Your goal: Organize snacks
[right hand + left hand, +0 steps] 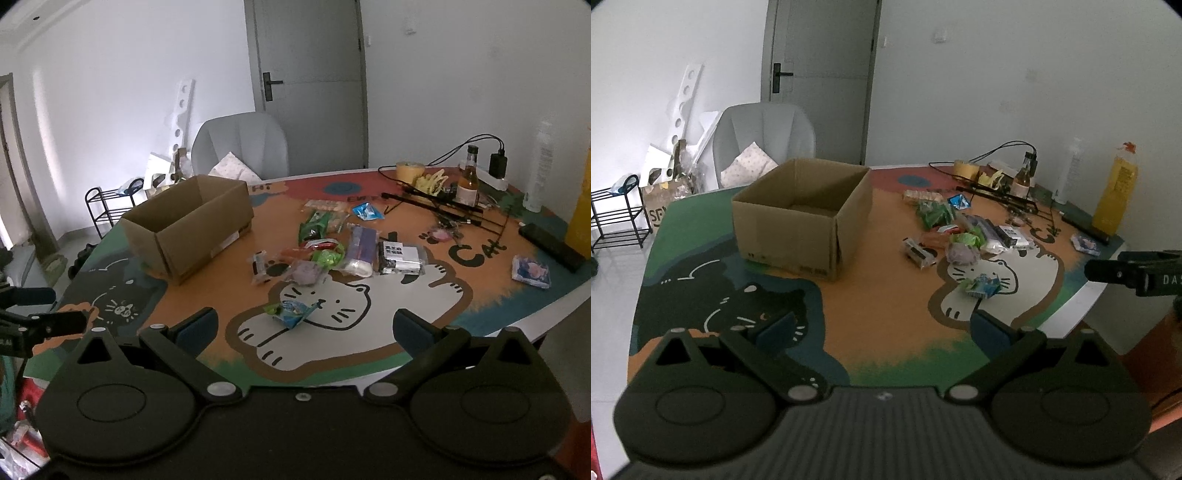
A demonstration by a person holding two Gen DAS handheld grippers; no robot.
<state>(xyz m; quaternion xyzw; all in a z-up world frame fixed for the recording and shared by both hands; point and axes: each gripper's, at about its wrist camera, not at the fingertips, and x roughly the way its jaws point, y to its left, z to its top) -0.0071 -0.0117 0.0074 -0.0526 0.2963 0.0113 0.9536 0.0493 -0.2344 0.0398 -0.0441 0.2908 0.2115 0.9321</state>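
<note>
An open cardboard box stands on the left part of the cat-print table mat. Several snack packets lie scattered to its right. A blue-green packet lies apart, nearest the front. My left gripper is open and holds nothing, hovering above the mat's front. My right gripper is also open and holds nothing, just short of the blue-green packet. A blue-pink packet sits far right.
At the table's back right stand a brown bottle, a tape roll, cables, a black rack, a clear bottle and a yellow bottle. A grey chair and a black shelf stand behind.
</note>
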